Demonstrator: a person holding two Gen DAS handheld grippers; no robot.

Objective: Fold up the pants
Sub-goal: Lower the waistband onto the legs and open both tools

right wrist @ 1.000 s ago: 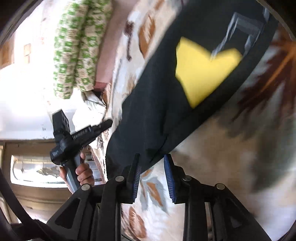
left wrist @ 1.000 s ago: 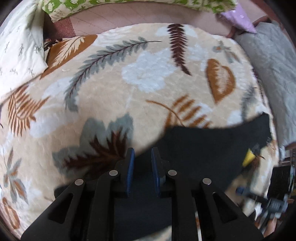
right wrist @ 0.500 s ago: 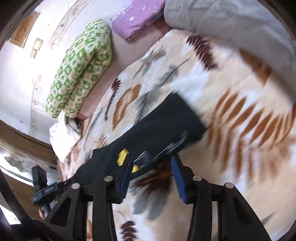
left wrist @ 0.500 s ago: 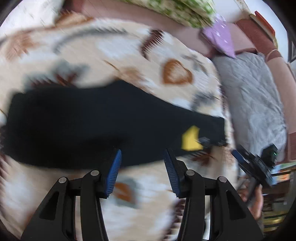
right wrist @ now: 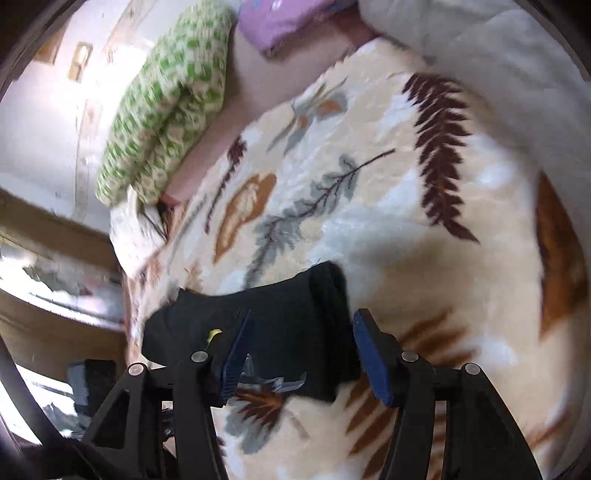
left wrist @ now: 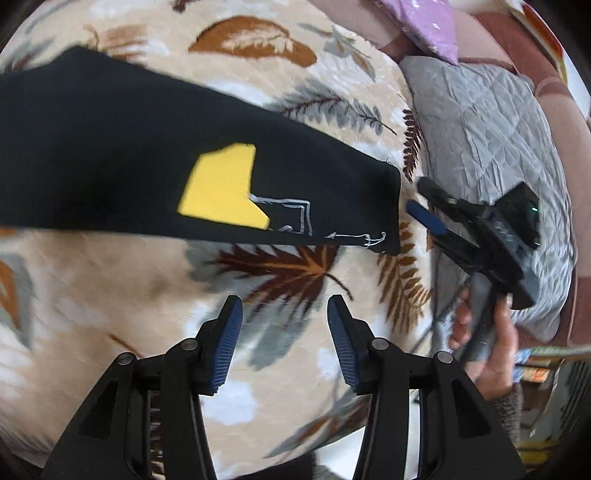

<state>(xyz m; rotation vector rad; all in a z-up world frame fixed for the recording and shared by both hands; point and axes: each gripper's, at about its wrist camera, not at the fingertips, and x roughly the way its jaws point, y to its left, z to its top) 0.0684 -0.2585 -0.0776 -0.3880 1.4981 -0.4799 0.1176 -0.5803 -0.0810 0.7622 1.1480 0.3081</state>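
Observation:
Black pants (left wrist: 110, 147) with a yellow patch (left wrist: 223, 184) lie flat as a long folded strip on a cream leaf-patterned blanket (left wrist: 110, 295). My left gripper (left wrist: 284, 317) is open and empty, just in front of the strip's near edge. My right gripper (left wrist: 424, 216) shows in the left wrist view, held by a hand at the strip's right end. In the right wrist view the right gripper (right wrist: 301, 326) is open, with the end of the pants (right wrist: 288, 314) lying between and just beyond its blue pads.
A grey quilted cover (left wrist: 480, 129) lies to the right of the blanket. A purple pillow (right wrist: 280, 18) and a green patterned pillow (right wrist: 166, 92) sit at the far end. A white cloth (right wrist: 133, 229) lies at the blanket's left edge.
Both grippers let go of the pants and opened wider. The pants now lie laid down on the blanket. Both grippers swung back toward the right end of the strip.

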